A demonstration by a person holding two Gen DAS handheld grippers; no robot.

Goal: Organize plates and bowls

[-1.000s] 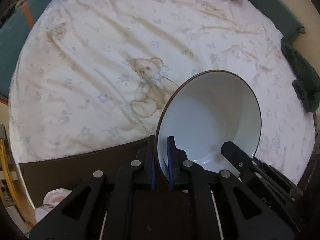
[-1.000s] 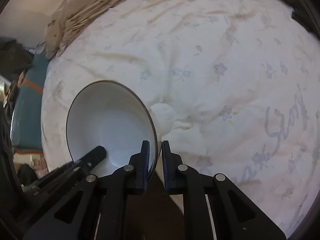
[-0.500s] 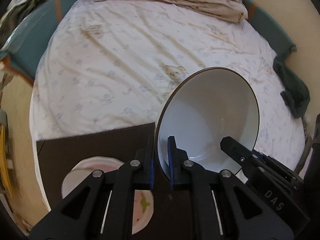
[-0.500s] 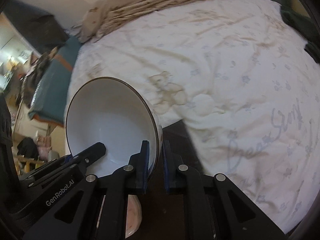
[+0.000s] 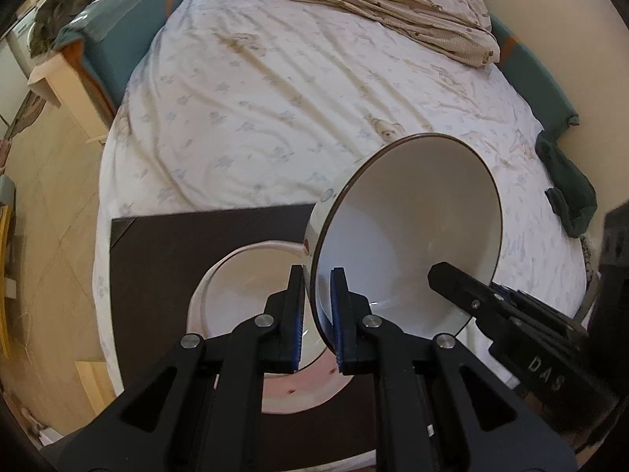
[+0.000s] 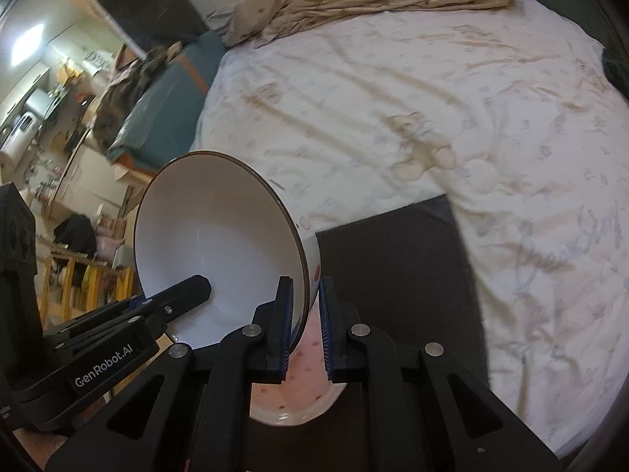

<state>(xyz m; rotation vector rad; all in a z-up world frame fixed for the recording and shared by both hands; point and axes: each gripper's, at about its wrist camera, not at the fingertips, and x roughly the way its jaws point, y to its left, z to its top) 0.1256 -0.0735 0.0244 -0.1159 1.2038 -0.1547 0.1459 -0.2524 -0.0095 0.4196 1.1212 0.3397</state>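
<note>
Setting: bedroom, rumpled bear-print bedsheet with a dark board laid at its near edge.

Left wrist view
- Jaws: left gripper is pinched closed on the near rim of the white bowl, one finger inside, one outside.
- Second grip: right gripper reaches in from 4 o'clock and holds the opposite rim, a finger inside the bowl.
- Bowl attitude: tilted, mouth facing the camera, clear of the board.
- Key relation: pink-flowered bowl sits on the board at 8 o'clock from the held bowl, partly under it and just behind the fingers.
- Contents: both look empty.

Right wrist view
- Jaws: right gripper is clamped on the white bowl's rim at its 4 o'clock edge.
- Other hand: left gripper enters from 8 o'clock, a finger lying inside the bowl.
- Target: pink-flowered bowl lies directly below the fingers, at 6 o'clock, on the dark board.
- Judgement: nesting probably needs the white bowl levelled, then lowered straight down; both hands are equally near.
</note>
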